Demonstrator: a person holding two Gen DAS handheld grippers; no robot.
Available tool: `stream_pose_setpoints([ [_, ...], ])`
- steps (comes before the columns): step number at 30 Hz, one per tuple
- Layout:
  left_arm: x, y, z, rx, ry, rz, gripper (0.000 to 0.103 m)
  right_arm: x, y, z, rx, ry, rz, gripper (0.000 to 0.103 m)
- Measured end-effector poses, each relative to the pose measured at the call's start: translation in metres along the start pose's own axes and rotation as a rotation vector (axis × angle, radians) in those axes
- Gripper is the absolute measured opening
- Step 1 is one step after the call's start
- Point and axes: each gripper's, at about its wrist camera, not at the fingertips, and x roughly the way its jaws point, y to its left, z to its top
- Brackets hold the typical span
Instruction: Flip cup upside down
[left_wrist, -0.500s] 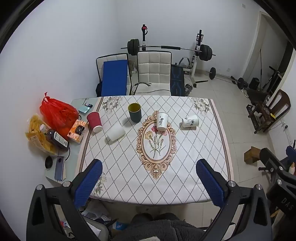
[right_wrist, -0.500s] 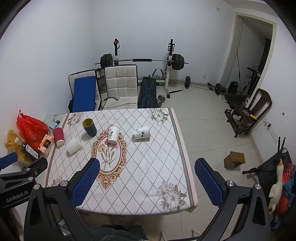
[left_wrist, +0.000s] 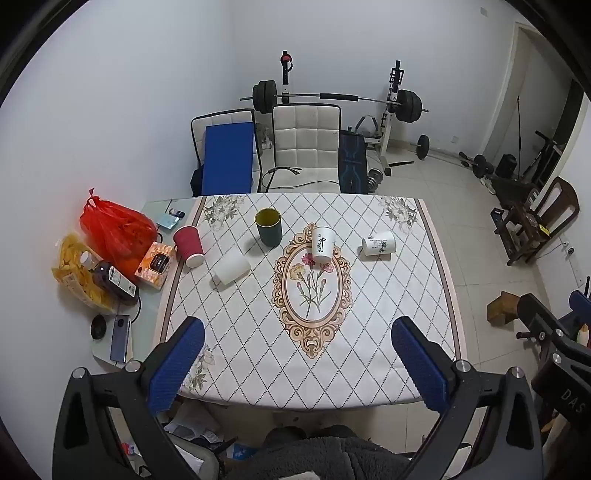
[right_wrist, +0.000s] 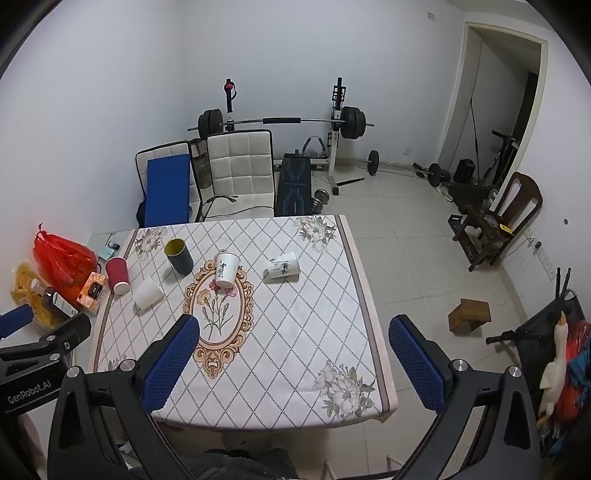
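Cup (left_wrist: 323, 244) upright on table (left_wrist: 369, 332), same spot as 0.5 s ago.

Readable markings: two partial brand prints on the gripper bodies.

In the right wrist view, white lettering "GenRobot.AI" stands on the black body of the left gripper (right_wrist: 27, 373) at the lower left edge. In the left wrist view, the letters "DAS" show on the black body of the right gripper (left_wrist: 565, 384) at the lower right edge, cut off by the frame. Dark brush characters mark the upright white paper cup (left_wrist: 322, 244), but they are too small to read.
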Motion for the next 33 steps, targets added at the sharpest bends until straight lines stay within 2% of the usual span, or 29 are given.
stream_pose_setpoints([
  [33,0.000,0.000,0.007,0.003,-0.007,-0.009,0.103,-0.003,-0.008,0.004,0.026,-0.017,0.015,0.103],
])
